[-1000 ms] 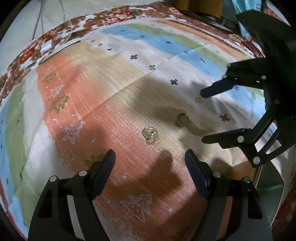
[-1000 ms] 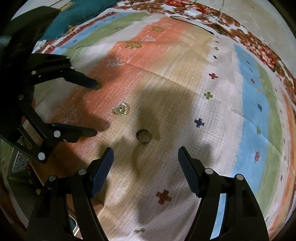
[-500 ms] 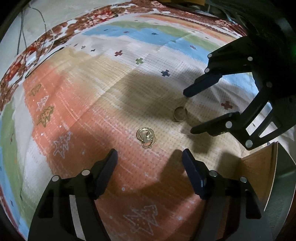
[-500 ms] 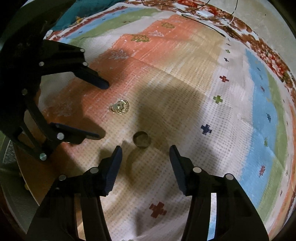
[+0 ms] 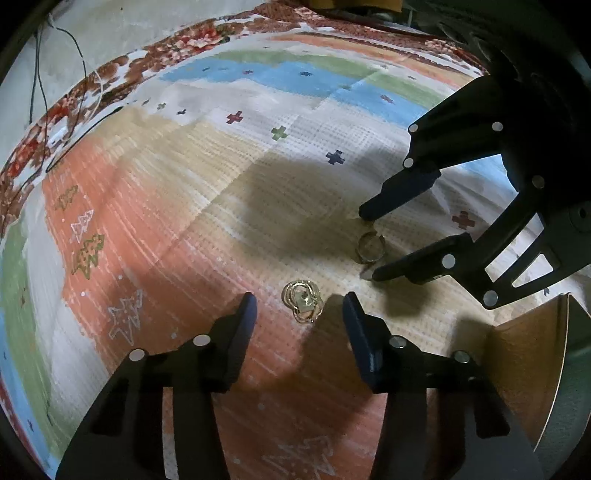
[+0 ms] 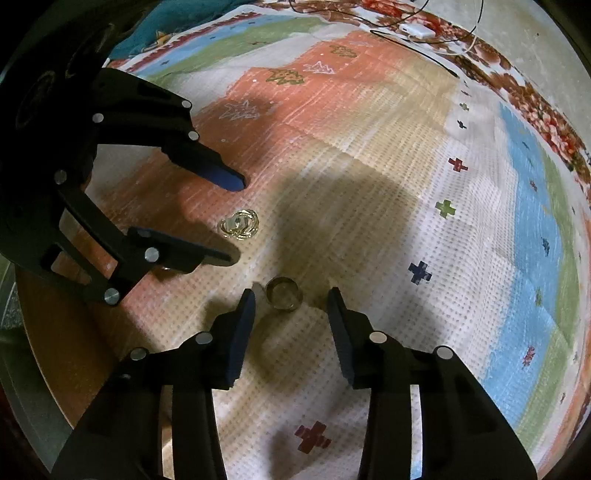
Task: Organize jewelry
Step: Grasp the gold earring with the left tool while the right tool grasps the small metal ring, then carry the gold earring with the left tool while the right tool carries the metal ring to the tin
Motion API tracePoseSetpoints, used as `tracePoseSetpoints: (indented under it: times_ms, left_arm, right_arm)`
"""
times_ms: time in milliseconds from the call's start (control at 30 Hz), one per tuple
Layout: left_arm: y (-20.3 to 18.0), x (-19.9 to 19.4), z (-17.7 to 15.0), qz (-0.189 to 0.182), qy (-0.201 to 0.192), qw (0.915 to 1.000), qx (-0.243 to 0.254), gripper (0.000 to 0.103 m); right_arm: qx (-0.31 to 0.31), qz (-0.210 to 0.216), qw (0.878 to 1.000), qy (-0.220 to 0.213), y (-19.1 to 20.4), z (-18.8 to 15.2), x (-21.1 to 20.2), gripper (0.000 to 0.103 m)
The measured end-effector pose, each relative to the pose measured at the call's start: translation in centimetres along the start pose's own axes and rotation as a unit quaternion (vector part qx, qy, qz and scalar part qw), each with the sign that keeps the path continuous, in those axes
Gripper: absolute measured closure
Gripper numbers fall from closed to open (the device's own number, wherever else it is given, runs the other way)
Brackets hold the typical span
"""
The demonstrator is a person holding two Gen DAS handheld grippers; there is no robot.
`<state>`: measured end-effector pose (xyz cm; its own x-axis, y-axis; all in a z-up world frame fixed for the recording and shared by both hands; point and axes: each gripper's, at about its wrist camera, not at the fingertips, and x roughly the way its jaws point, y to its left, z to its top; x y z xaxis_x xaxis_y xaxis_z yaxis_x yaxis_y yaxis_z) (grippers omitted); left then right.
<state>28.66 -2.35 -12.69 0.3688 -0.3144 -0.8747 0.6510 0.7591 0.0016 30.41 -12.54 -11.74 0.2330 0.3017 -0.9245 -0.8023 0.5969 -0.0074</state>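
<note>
Ring (image 6: 284,298) sits on cloth (image 6: 369,184) between right gripper (image 6: 291,301) tips, earrings (image 5: 302,300) at left gripper's (image 5: 298,306) 12 o'clock; both spread, empty. Risk: closing tips snag cloth, ring rolls.

Spread wide, a quilted cloth (image 5: 192,206) in orange, tan, blue and green bands, dotted with crosses and little trees. Along its floral border (image 6: 546,122), thin black cables (image 5: 55,110) and a white plug (image 6: 417,29). Tucked at one corner, teal fabric (image 6: 155,22).
</note>
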Motion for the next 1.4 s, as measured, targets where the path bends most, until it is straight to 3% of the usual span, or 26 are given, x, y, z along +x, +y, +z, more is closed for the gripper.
tracePoseSetpoints:
  times_ms: [167,233,300,400,667,1400]
  left_arm:
    - [-0.5,0.0,0.1,-0.009,-0.001,0.9999,0.011,0.073]
    - [-0.6,0.1,0.1,-0.013,0.001,0.9998,0.014,0.075]
    - [-0.5,0.2,0.1,-0.013,0.001,0.9999,0.010,0.077]
    - [-0.1,0.3,0.1,-0.006,-0.001,1.0000,-0.001,0.088]
    - [0.1,0.2,0.0,-0.009,-0.008,0.9999,-0.012,0.090]
    - [0.6,-3.4,-1.2,0.034,-0.028,0.9974,-0.057,0.090]
  right_arm:
    - [-0.002,-0.003,1.000,-0.002,0.1,0.2,0.1,0.069]
    - [-0.006,-0.008,1.000,-0.002,0.2,0.2,0.2,0.070]
    - [-0.006,-0.009,1.000,-0.001,0.2,0.2,0.2,0.075]
    - [-0.003,-0.008,1.000,0.001,0.2,0.4,0.2,0.082]
    - [0.002,-0.003,1.000,0.001,0.0,0.4,0.2,0.083]
    - [0.037,-0.029,0.999,-0.014,0.3,0.1,-2.3,0.083]
